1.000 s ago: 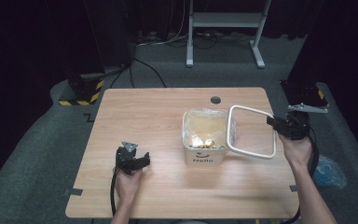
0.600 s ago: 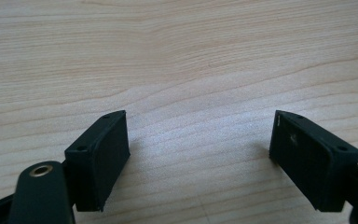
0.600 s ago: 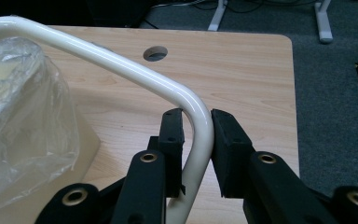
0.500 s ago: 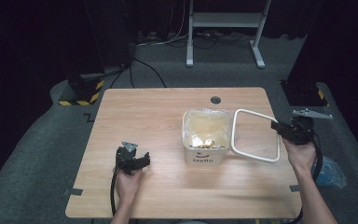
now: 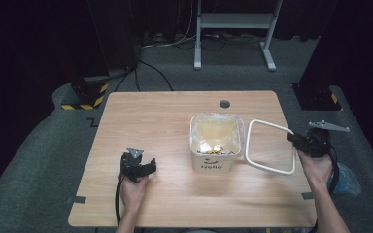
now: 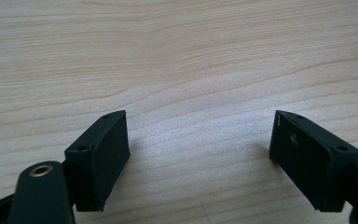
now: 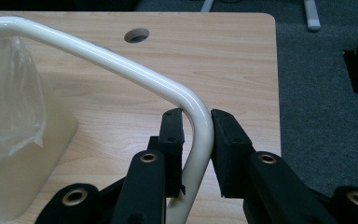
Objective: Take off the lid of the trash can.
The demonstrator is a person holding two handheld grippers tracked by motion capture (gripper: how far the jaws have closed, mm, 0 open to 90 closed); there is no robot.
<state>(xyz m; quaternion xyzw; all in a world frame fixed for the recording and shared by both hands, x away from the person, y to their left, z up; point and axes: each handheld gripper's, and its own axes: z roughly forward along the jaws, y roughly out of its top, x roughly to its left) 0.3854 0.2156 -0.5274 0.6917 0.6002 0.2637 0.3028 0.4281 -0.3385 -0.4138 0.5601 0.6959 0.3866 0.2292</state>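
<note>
Right gripper (image 5: 291, 138) is clamped on the white frame (image 5: 270, 146), the loop that rims a small bin; I'm holding it out past the bin's right side, probably so the bag can be reached. Bin (image 5: 214, 151) sits mid-table (image 5: 155, 116), its clear liner (image 5: 217, 131) draped over the rim, something gold and crinkly inside that I can't identify. Left gripper (image 5: 145, 167) rests on bare wood well to the left, jaws apart and empty, likely just waiting. Frame's near edge runs behind my jaws in the right gripper view.
</note>
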